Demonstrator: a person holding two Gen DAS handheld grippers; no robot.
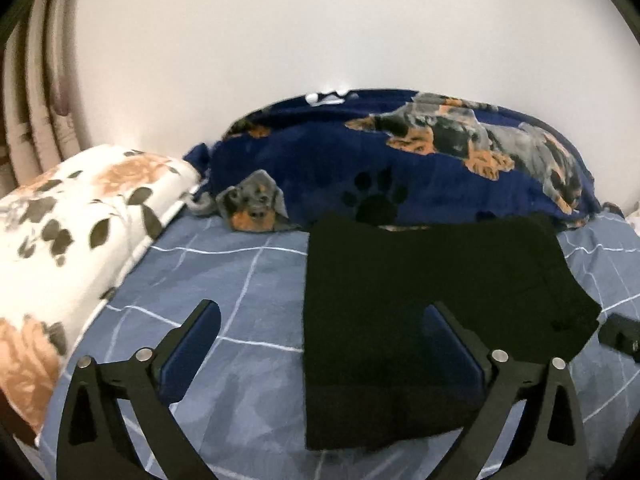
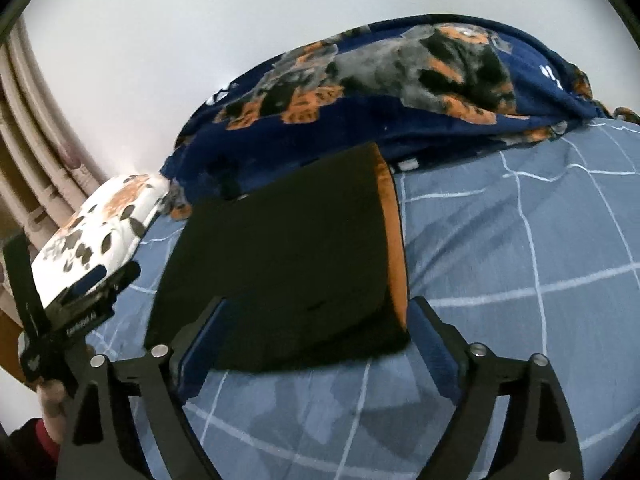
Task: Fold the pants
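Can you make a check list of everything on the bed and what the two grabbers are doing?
Surface: blue bed sheet with white grid lines, lightly wrinkled.
Job's things: black pants, folded into a flat rectangle on the sheet; an orange inner edge shows on the side in the right wrist view.
Clutter: white pillow with orange flowers at the left; navy fleece blanket with dog prints heaped behind the pants.
Grippers: left gripper open, nothing held; right gripper open, nothing held.
Cables: nothing seen.
Surroundings: plain white wall; beige curtain at the left.
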